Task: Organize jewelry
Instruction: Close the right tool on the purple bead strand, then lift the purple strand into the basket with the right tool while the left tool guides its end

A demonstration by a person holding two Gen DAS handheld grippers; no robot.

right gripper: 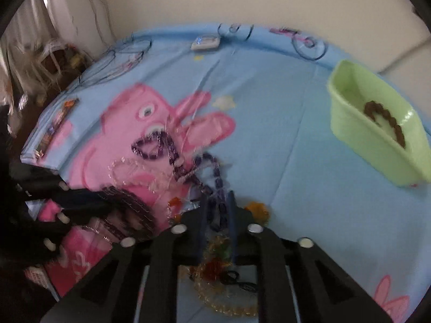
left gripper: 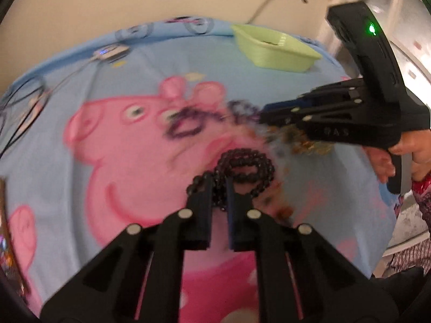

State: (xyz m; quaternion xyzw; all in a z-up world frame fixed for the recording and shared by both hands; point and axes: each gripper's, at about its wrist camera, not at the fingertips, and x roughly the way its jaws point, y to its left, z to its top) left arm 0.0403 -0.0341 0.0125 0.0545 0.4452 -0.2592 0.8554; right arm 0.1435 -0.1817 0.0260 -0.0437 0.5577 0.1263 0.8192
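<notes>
My left gripper (left gripper: 218, 185) is shut on a dark beaded necklace (left gripper: 246, 165) that loops beyond its tips above the cartoon pig sheet (left gripper: 121, 148). My right gripper (right gripper: 217, 204) is shut on a purple beaded necklace (right gripper: 172, 150) that trails across the sheet toward the pig's face. In the left wrist view the right gripper (left gripper: 262, 118) comes in from the right with the purple necklace (left gripper: 188, 123) at its tips. Gold and orange jewelry (right gripper: 221, 274) lies under my right gripper. A light green tub (right gripper: 377, 134) holds a brown beaded piece (right gripper: 385, 118).
The green tub (left gripper: 272, 51) stands at the far right of the sheet. A small white device (right gripper: 205, 43) lies near the far edge. A clear beaded strand (right gripper: 126, 169) lies on the pig print. A wall runs behind the surface.
</notes>
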